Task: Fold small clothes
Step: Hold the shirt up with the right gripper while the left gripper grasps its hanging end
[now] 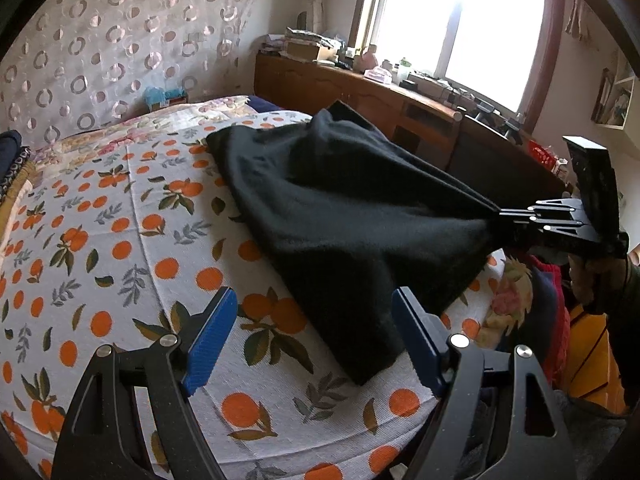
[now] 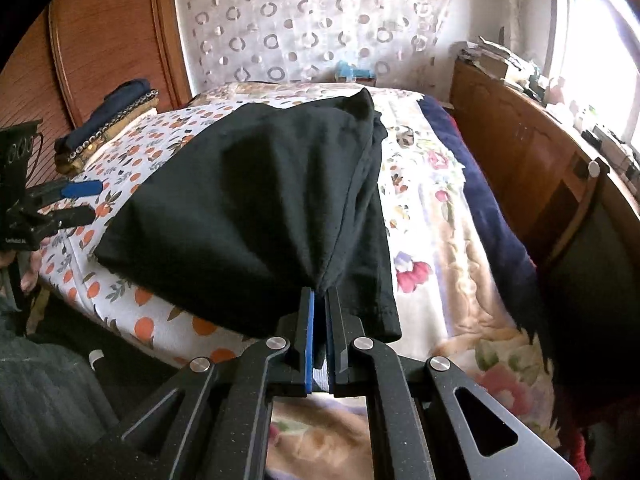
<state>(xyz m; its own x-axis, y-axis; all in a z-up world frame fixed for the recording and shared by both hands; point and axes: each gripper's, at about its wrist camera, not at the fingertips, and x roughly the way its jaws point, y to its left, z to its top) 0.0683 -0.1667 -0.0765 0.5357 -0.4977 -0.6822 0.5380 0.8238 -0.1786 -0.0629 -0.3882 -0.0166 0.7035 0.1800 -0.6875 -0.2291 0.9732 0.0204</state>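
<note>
We see the black garment (image 1: 340,216) spread across the orange-print sheet (image 1: 120,240) on the bed. Our right gripper (image 2: 319,300) is clamped tight on a bunched corner of the garment at the sheet's near edge, pulling the cloth up into taut folds. Our left gripper (image 1: 314,334) hangs over the sheet just beside the garment's other near corner, its blue pads (image 1: 210,340) spread wide with nothing between them.

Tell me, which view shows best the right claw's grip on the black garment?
The right wrist view: the right claw is shut on the black garment, close up. The left wrist view shows the grip small, from the side.
</note>
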